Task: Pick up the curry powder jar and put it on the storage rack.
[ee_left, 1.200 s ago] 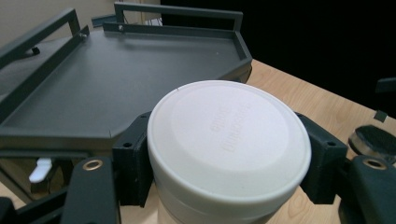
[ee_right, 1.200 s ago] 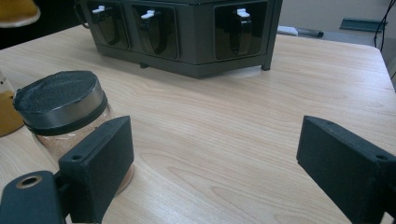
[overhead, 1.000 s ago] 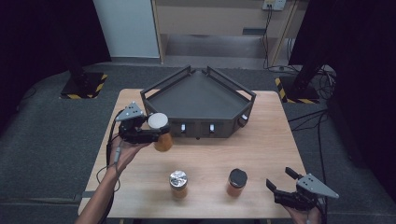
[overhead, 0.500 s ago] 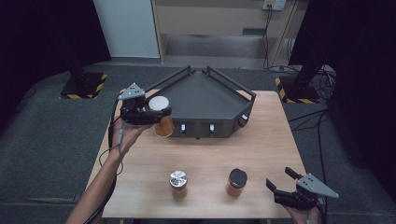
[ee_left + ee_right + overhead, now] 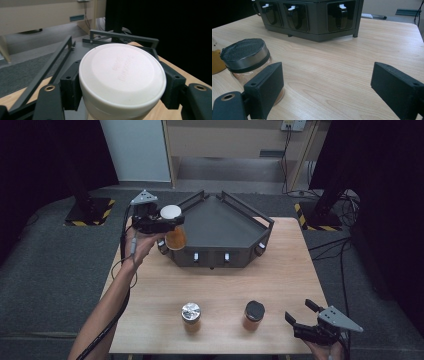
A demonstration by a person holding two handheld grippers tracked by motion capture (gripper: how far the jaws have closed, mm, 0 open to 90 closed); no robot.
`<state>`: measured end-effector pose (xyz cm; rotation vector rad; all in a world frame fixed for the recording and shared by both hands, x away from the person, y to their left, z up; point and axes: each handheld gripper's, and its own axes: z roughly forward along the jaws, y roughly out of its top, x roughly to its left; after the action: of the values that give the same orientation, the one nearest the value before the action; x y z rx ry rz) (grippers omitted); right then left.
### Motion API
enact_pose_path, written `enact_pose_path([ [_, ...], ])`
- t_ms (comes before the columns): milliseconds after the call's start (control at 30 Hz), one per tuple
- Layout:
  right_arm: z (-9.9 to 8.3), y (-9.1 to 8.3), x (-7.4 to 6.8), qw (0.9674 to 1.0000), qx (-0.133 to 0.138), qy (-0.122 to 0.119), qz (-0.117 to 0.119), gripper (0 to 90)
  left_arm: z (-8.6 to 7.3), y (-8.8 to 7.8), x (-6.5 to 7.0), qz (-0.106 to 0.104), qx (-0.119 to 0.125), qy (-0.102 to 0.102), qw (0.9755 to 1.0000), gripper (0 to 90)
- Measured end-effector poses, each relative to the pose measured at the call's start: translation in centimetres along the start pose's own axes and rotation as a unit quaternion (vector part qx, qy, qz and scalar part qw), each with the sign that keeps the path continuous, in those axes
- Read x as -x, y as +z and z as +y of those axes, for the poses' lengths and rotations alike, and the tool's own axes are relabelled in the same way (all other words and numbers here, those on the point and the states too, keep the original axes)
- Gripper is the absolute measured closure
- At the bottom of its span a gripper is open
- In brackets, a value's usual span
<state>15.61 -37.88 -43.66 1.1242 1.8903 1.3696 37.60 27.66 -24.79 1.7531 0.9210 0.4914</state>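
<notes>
— Jar (image 5: pixel 175 231) position?

— Held off the surface (image 5: pixel 215 285) in the left tongs (image 5: pixel 161 223), at the left front corner of the dark angular rack (image 5: pixel 220 227). An amber fill is seen through its body, and a white lid (image 5: pixel 122 75) is carried on top. In the left gripper view the lid is clamped from both sides by the black pads (image 5: pixel 71 86), with raised lettering seen on its face.

— So the left tongs are pinching it?

— Yes — pressed in on the jar just below the lid rim. The jar is kept upright, and the rack's rails are seen behind it.

— And the other tongs?

— The right tongs (image 5: pixel 304 316) are spread wide at the near right corner of the surface, with nothing between them. In the right gripper view bare wood is seen between the two pads.

— What else is laid out?

— Two more jars are stood near the front edge. A black-lidded jar (image 5: pixel 254 315) is placed just left of the right tongs, close beside one pad in that gripper's own view (image 5: pixel 247 65). A silver-lidded jar (image 5: pixel 191 317) is stood further left, apart from it. Three recessed slots with white tabs (image 5: pixel 293 8) are seen along the rack's front face.
</notes>
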Motion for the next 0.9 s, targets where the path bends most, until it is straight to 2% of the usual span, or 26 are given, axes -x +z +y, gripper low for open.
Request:
enact_pose_path([
  [233, 0.0, 0.0, 0.1, 1.0, 0.0, 0.002, 0.001, 11.0, 0.8, 2.0, -0.1, 0.019, -0.002, -0.008, 0.9998, 32.2],
  [333, 0.0, 0.0, 0.1, 1.0, 0.001, 0.002, 0.002, 11.0, 1.1, 2.9, -0.1, 0.036, -0.005, -0.01, 0.9993, 32.2],
  [467, -0.1, 0.0, 0.1, 1.0, 0.001, 0.002, 0.003, 11.0, 1.0, 3.9, -0.4, 0.047, 0.001, -0.025, 0.9986, 32.2],
  [667, -0.1, 0.0, 0.2, 1.0, 0.0, 0.004, 0.004, 11.1, 1.1, 5.3, -0.5, 0.063, -0.002, -0.027, 0.9977, 32.3],
  [700, -0.1, 0.0, 0.2, 1.0, 0.001, 0.004, 0.004, 11.1, 1.1, 5.7, -0.3, 0.072, -0.002, -0.025, 0.997, 32.2],
  [767, -0.1, 0.0, 0.2, 1.0, 0.001, 0.004, 0.004, 11.1, 1.0, 5.9, -0.2, 0.078, 0.0, -0.024, 0.9967, 32.2],
  [900, -0.1, 0.0, 0.2, 1.0, 0.0, 0.005, 0.004, 11.1, 0.5, 6.6, -0.6, 0.083, 0.002, -0.04, 0.9957, 32.2],
])
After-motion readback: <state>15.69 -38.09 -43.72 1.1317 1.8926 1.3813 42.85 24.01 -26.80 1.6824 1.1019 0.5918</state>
